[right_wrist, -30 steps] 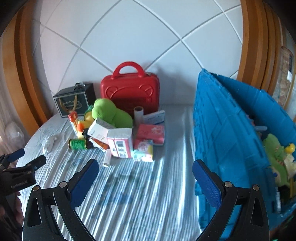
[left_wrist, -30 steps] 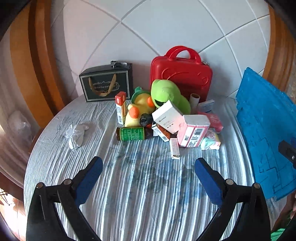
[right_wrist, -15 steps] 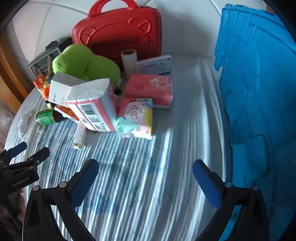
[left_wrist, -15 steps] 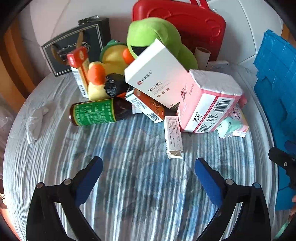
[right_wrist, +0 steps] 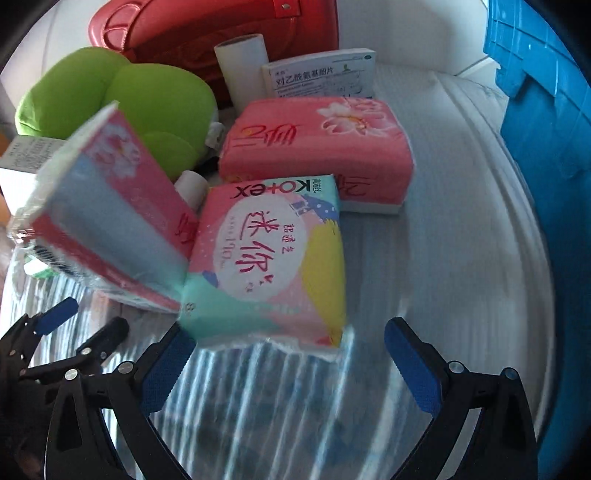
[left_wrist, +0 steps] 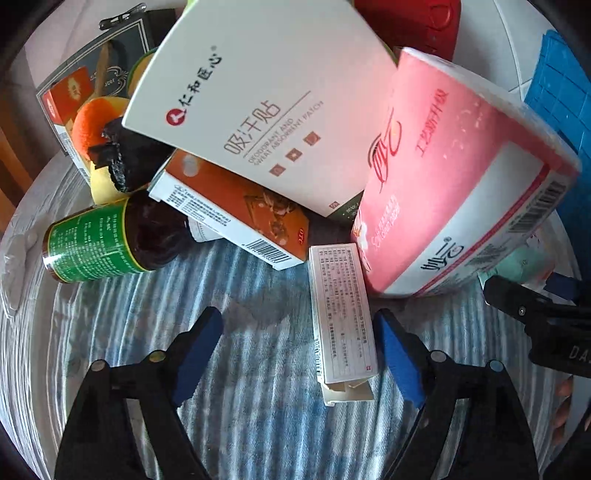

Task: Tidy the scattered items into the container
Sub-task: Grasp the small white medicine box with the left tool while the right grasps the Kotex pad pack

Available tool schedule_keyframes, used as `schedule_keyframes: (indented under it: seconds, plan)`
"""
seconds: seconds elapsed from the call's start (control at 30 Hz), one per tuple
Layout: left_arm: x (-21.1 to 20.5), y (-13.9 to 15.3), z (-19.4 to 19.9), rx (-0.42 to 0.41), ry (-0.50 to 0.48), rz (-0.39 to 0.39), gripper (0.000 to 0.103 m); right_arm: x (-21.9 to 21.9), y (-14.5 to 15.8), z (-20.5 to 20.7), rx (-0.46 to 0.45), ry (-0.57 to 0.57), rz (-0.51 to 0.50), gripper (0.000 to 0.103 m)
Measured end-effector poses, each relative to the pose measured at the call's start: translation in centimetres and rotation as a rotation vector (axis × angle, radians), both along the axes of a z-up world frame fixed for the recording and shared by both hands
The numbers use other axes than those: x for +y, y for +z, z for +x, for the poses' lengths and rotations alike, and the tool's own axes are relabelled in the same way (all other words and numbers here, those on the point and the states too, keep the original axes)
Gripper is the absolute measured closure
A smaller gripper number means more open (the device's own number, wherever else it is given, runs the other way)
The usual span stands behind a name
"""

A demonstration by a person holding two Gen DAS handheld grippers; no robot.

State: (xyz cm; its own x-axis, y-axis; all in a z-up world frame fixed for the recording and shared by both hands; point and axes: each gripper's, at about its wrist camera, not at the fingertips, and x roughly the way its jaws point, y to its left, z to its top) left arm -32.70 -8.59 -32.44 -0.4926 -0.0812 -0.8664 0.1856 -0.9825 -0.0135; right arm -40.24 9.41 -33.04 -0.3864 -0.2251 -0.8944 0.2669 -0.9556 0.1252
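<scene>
My left gripper (left_wrist: 295, 350) is open, low over the striped cloth, with a slim white box (left_wrist: 341, 317) lying between its fingers, nearer the right one. Behind it lie an orange box (left_wrist: 236, 214), a green-labelled brown bottle (left_wrist: 99, 240), a large white box (left_wrist: 258, 96) and a pink tissue pack (left_wrist: 454, 177). My right gripper (right_wrist: 288, 354) is open just in front of a pink and teal Kotex pack (right_wrist: 273, 258). A pink tissue pack (right_wrist: 321, 147) lies behind it. The blue container (right_wrist: 546, 122) stands at the right.
A red case (right_wrist: 207, 26), a green plush toy (right_wrist: 110, 96), a white roll (right_wrist: 243, 70) and a medicine box (right_wrist: 321, 74) sit behind the pile. A dark gift box (left_wrist: 110, 62) and an orange and yellow plush (left_wrist: 96, 122) are at the left. The left gripper shows in the right wrist view (right_wrist: 74, 332).
Both grippers have moved forward and down toward the pile. The slim white box now lies between my left fingers, and the Kotex pack is right in front of my right fingers.
</scene>
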Motion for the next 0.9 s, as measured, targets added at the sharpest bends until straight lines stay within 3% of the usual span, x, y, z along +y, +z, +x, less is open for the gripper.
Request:
schedule_keyframes:
  seconds: [0.27,0.37,0.47,0.57,0.63,0.67,0.73,0.8,0.9]
  plan:
    - [0.4,-0.3,0.7,0.072,0.01,-0.014,0.017,-0.4,-1.0,2.0,0.203,0.009,0.077,0.0]
    - [0.4,-0.5,0.8,0.076,0.022,-0.017,0.012,0.2,-0.9,2.0,0.203,0.0,0.042,0.0]
    - [0.5,-0.3,1.0,0.048,0.02,-0.011,0.012,0.1,-0.8,1.8,0.163,0.043,0.074,0.0]
    - [0.8,-0.2,1.8,0.056,0.014,-0.014,0.017,1.4,0.3,2.6,0.169,0.016,-0.051,0.006]
    - [1.3,0.0,2.0,0.067,-0.005,-0.014,0.03,1.6,0.5,2.8,0.186,0.012,-0.064,0.008]
    - [1.6,0.1,2.0,0.07,-0.022,-0.012,0.035,1.5,0.2,2.6,0.183,0.022,-0.059,0.015]
    - [2.1,0.4,2.0,0.072,-0.05,-0.006,0.059,1.1,-0.3,2.0,0.169,0.033,-0.033,0.028]
    - [2.4,0.6,2.0,0.065,-0.061,0.005,0.076,0.6,-0.1,1.9,0.18,0.041,-0.022,0.032]
    - [2.2,1.0,2.4,0.062,-0.052,0.029,0.076,0.7,0.5,1.9,0.183,0.028,-0.057,0.035]
